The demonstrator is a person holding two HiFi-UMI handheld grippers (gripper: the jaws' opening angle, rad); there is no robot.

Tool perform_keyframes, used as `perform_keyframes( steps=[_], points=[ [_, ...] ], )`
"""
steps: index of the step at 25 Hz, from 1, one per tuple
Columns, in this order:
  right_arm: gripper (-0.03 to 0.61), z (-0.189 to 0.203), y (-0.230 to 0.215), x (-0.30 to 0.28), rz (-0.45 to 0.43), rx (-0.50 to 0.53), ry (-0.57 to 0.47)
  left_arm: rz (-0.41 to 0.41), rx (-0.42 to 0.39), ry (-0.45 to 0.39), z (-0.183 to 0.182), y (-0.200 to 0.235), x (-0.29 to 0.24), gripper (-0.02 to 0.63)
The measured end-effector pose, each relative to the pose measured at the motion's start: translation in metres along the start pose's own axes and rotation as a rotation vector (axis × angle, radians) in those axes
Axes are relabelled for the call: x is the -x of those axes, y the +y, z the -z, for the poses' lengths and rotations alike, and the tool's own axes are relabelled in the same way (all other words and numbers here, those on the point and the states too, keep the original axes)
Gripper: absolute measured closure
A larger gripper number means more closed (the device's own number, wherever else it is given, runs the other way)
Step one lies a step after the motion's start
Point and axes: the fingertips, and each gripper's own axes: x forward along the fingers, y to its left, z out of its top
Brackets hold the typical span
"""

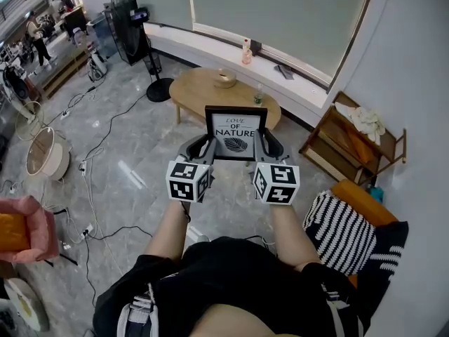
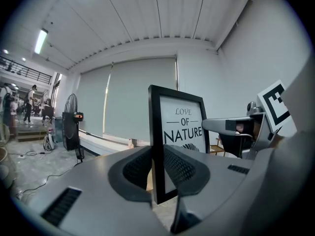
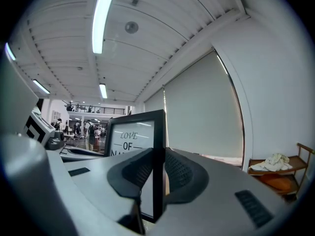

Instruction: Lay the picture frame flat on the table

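Observation:
A black picture frame (image 1: 236,133) with a white print reading "LOVE OF NATURE" is held upright in the air, in front of a round wooden table (image 1: 200,88). My left gripper (image 1: 207,146) is shut on the frame's left edge (image 2: 156,151). My right gripper (image 1: 263,144) is shut on its right edge (image 3: 158,166). In the left gripper view the print (image 2: 183,127) faces me, with the right gripper (image 2: 231,126) beyond it. The frame's bottom is above the floor, short of the table.
On the table sit a small bowl (image 1: 225,78) and a green bottle (image 1: 258,97). A standing fan (image 1: 133,27) is at the left, a wooden shelf (image 1: 351,142) at the right, a striped cushion (image 1: 342,230) near my right arm. Cables (image 1: 91,188) trail over the floor.

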Motion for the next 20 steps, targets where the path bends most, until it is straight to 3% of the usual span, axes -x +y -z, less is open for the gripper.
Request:
perform_keyframes(
  steps=[20],
  points=[
    [0.488, 0.015, 0.163, -0.113, 0.057, 0.006, -0.013, 0.076, -0.005, -0.027, 0.008, 0.199, 0.034, 0.526]
  ],
)
